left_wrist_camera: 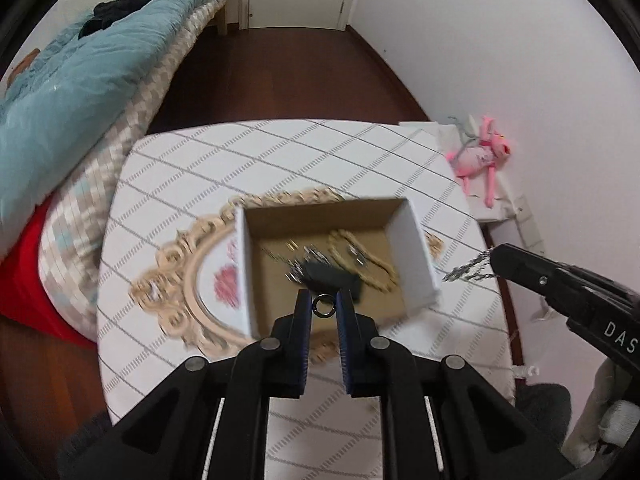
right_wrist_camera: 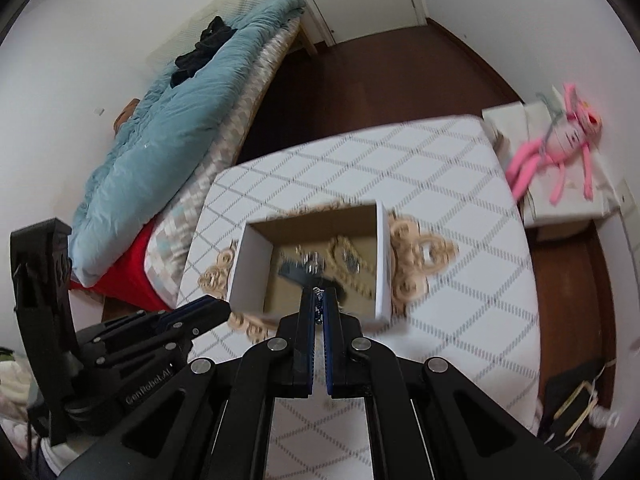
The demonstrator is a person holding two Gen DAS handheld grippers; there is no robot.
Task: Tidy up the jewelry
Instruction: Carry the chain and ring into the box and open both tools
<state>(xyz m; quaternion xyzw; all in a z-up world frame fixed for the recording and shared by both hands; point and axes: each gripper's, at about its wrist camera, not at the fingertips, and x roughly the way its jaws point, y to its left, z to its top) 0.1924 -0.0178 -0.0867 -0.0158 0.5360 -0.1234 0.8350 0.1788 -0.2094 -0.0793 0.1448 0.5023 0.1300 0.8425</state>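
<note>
An open white cardboard box (left_wrist_camera: pixel 416 236) (right_wrist_camera: pixel 382 256) sits on an ornate gold-framed tray (left_wrist_camera: pixel 188 264) on the checked table. It holds a beige bead necklace (left_wrist_camera: pixel 374 262), silver pieces and a dark item (left_wrist_camera: pixel 332 276). My left gripper (left_wrist_camera: pixel 324 306) is shut on a small dark metal ring (left_wrist_camera: pixel 323 306), just above the box's near edge. My right gripper (right_wrist_camera: pixel 319 300) is shut on a silver chain (right_wrist_camera: pixel 318 308), which dangles from its tips in the left wrist view (left_wrist_camera: pixel 470 270), right of the box.
The table (left_wrist_camera: pixel 280 160) has a white cloth with grey diamond lines. A bed with a teal quilt (left_wrist_camera: pixel 80 80) stands to the left. A pink plush toy (left_wrist_camera: pixel 480 156) lies on a white side shelf at the right, by the wall.
</note>
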